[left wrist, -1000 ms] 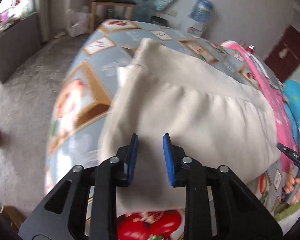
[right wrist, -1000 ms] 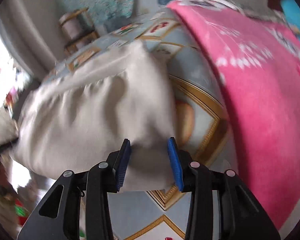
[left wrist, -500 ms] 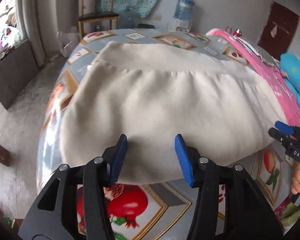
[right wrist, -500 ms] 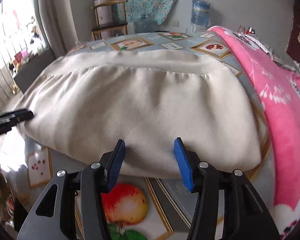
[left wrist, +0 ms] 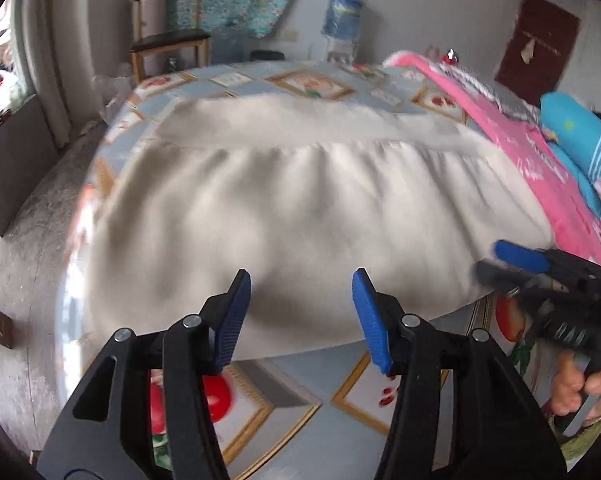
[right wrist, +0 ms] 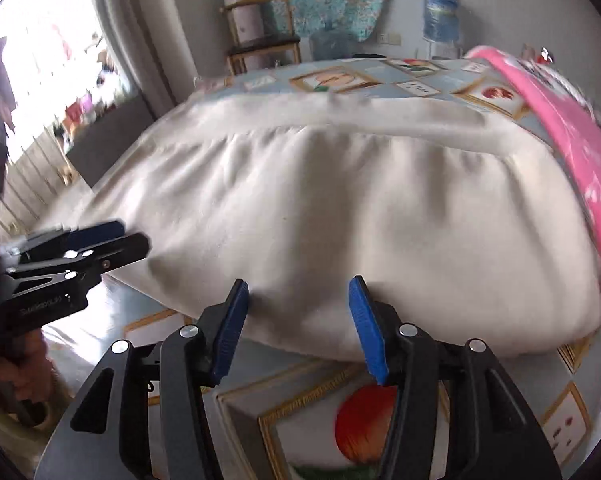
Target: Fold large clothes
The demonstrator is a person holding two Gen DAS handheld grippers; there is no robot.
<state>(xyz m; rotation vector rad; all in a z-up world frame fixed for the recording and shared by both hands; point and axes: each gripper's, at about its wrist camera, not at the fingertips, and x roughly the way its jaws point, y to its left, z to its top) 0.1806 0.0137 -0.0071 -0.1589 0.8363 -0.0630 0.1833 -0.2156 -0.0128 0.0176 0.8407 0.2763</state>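
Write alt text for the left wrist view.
A cream folded garment lies on a fruit-print bed cover, with the left gripper open just short of its near edge. The right gripper shows at right, beside a pink blanket.

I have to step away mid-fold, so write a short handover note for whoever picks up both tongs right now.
Left tongs: open, nothing held; jaws have just opened.
Right tongs: open, nothing held.
Cream garment: lies folded flat on the fruit-print bedsheet, near edge toward you, pink blanket beside it.
Done: one fold laid down and released.
Left: probably further folds; judge the bundle's size first.
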